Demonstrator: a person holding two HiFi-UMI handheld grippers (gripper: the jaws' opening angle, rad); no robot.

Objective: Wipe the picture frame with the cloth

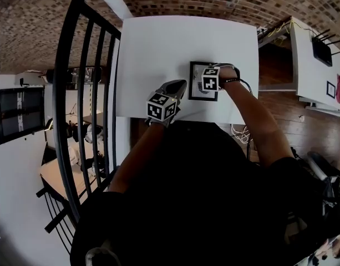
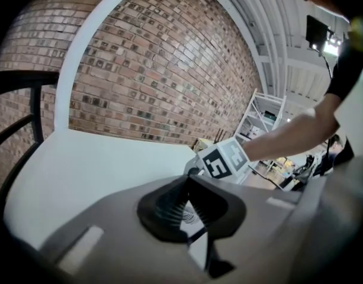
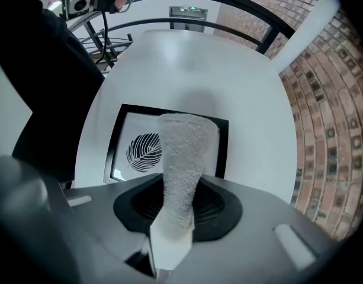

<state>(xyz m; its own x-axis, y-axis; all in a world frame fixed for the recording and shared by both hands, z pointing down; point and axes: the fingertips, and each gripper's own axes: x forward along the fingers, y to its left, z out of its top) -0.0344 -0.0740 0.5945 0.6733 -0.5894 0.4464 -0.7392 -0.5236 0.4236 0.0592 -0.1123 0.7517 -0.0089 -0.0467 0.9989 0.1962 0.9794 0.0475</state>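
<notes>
A white counter (image 1: 158, 54) stands against a brick wall. The right gripper (image 3: 176, 209) has its jaws clamped on the grey cloth (image 3: 184, 152), and the cloth's free end drapes ahead of them over the picture frame (image 3: 137, 149). The left gripper (image 2: 187, 209) has its jaws together, with the frame just ahead. I'd press the cloth flat and sweep slowly, steadying the frame.

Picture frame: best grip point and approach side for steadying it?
Likely the black border on the picture frame's left edge, coming low from the person's left. It lies flat on the white table, so only the thin rim is pinchable, and the right gripper holds the cloth over it from the right.
</notes>
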